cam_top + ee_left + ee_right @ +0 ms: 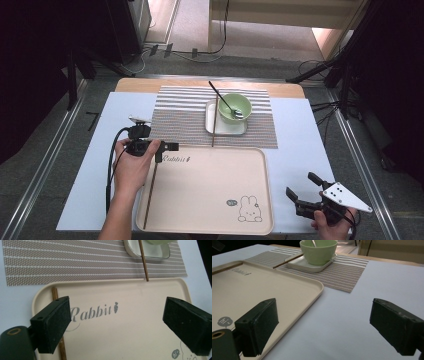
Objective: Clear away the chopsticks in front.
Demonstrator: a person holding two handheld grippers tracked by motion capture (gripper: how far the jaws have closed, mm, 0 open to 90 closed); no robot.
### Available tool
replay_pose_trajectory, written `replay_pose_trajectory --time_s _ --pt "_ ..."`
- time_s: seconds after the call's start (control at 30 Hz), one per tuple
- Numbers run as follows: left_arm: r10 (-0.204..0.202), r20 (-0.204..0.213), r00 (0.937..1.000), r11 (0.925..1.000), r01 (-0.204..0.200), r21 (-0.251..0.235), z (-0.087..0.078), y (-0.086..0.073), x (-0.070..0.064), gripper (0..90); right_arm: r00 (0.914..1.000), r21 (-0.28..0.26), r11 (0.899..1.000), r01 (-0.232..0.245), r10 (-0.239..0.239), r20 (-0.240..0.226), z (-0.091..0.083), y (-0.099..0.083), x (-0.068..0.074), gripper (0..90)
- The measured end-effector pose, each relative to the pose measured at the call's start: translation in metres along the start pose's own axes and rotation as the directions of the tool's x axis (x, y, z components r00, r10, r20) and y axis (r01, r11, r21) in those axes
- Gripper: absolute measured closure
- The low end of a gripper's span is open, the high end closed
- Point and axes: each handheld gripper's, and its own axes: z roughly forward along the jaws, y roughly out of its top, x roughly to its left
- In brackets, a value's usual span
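The main risk lay with the chopstick [150, 192] lying along the left edge of the tray [210, 220]: thin and flat against the raised rim, it could slip or roll away if the left gripper [167, 148] closed slightly off line, and one jaw might catch the rim and push the tray across the table [300, 150]. The second chopstick [213, 125] leaned on the white dish [211, 127] under the green bowl [235, 107] with its spoon [225, 102], on the striped mat [175, 120]; a careless reach could knock it. The left gripper hovered over the tray's upper left corner, jaws spread wide and empty. The right gripper [302, 189] rested low beside the tray's right edge, jaws apart, holding nothing
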Motion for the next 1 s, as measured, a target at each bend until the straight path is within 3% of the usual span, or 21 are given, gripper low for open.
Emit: replay_pose_trajectory --time_s 0.13,0.23,0.47,0.57,0.67,1.0 --pt "0.012 0.008 0.9999 0.9997 -0.012 0.024 0.007 0.009 -0.003 1.8 1.0 -0.003 1.0 0.005 -0.005 -0.007 0.0 0.0 0.0 8.2" --pt "0.025 0.01 0.9996 0.999 -0.026 0.035 0.013 0.015 -0.007 1.2 0.9999 -0.006 1.0 0.008 -0.008 -0.011 -0.001 0.001 0.0 2.0" --pt "0.047 0.023 0.9986 0.9974 -0.048 0.054 0.025 0.03 -0.012 1.3 0.9985 -0.045 0.999 0.02 -0.022 -0.049 -0.004 0.004 0.001 0.5" --pt "0.053 0.023 0.9983 0.9962 -0.055 0.067 0.033 0.035 -0.015 4.1 0.9983 -0.044 0.999 0.022 -0.025 -0.053 -0.004 0.004 0.002 0.1" --pt "0.055 0.017 0.9984 0.9943 -0.056 0.09 0.041 0.039 -0.017 14.9 0.9981 -0.035 0.999 0.03 -0.032 -0.053 -0.003 0.003 0.002 0.2" --pt "0.069 0.025 0.9973 0.9908 -0.072 0.114 0.065 0.058 -0.027 23.7 0.9979 -0.023 0.999 0.029 -0.031 -0.056 -0.002 0.003 0.001 0.2"
